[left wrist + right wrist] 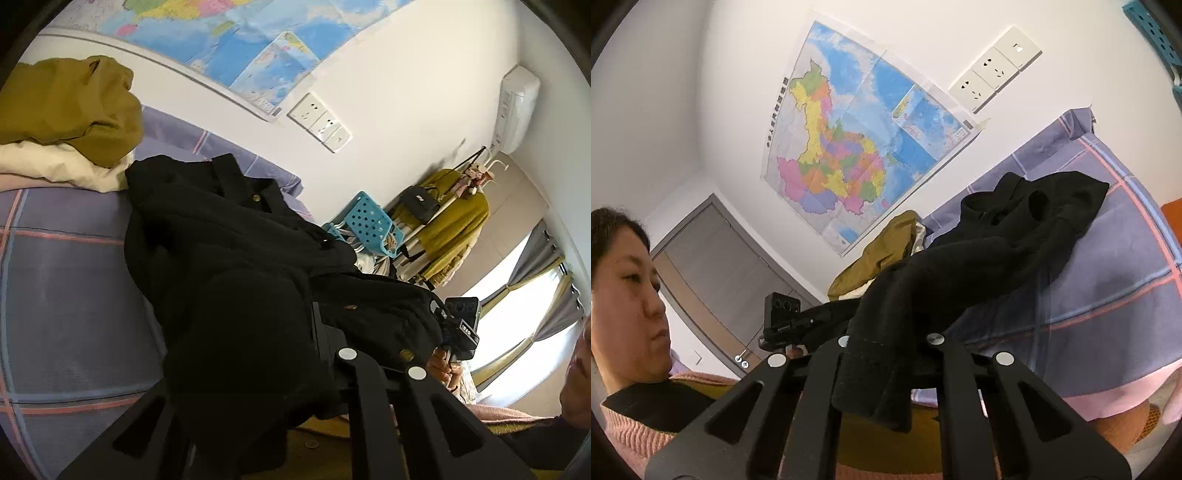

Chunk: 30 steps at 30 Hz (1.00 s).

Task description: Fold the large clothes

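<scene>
A large black coat (221, 236) with brass buttons lies partly on the purple plaid bed (66, 288) and hangs off its near edge. My left gripper (317, 354) is shut on a thick fold of the coat, which drapes over its left finger. In the right wrist view the coat (1027, 229) stretches from the bed to my right gripper (886, 343), which is shut on a hem edge that hangs down between the fingers. Each gripper shows in the other's view, the right one (458, 328) and the left one (790, 317), both lifted near the bed edge.
Folded olive and cream clothes (70, 114) are stacked on the bed by the wall. A clothes rack (450, 218) with a blue basket stands at the bed's end. A map (857, 144) and sockets are on the wall. The person (631, 295) stands close behind the grippers.
</scene>
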Each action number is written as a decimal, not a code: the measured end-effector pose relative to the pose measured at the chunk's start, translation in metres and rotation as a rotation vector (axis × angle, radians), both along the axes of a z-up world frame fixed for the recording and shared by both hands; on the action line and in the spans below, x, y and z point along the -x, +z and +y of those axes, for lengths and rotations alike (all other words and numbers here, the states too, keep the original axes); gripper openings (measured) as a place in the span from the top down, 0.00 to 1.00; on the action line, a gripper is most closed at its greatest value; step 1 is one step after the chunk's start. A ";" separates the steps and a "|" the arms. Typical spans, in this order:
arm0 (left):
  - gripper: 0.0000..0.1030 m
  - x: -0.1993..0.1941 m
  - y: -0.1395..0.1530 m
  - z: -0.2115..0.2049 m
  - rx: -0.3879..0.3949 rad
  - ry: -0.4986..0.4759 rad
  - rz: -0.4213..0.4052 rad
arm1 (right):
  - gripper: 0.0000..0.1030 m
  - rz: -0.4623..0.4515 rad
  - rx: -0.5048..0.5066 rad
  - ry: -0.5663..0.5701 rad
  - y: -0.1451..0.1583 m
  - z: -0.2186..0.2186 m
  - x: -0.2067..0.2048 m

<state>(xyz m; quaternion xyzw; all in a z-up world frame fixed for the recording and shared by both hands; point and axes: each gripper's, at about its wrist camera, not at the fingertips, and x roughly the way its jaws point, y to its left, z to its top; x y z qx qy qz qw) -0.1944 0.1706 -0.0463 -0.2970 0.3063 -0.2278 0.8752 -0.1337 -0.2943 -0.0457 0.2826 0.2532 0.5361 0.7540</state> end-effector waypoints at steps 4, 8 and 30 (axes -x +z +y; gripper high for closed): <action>0.91 -0.006 0.010 0.008 -0.010 0.003 -0.005 | 0.93 0.006 -0.015 -0.018 0.010 0.002 -0.010; 0.91 -0.015 0.022 0.010 -0.050 0.007 -0.006 | 0.93 -0.008 -0.014 -0.017 0.023 0.008 -0.019; 0.90 -0.092 0.068 0.017 -0.187 0.030 0.001 | 0.93 -0.004 0.020 -0.079 0.067 0.037 -0.108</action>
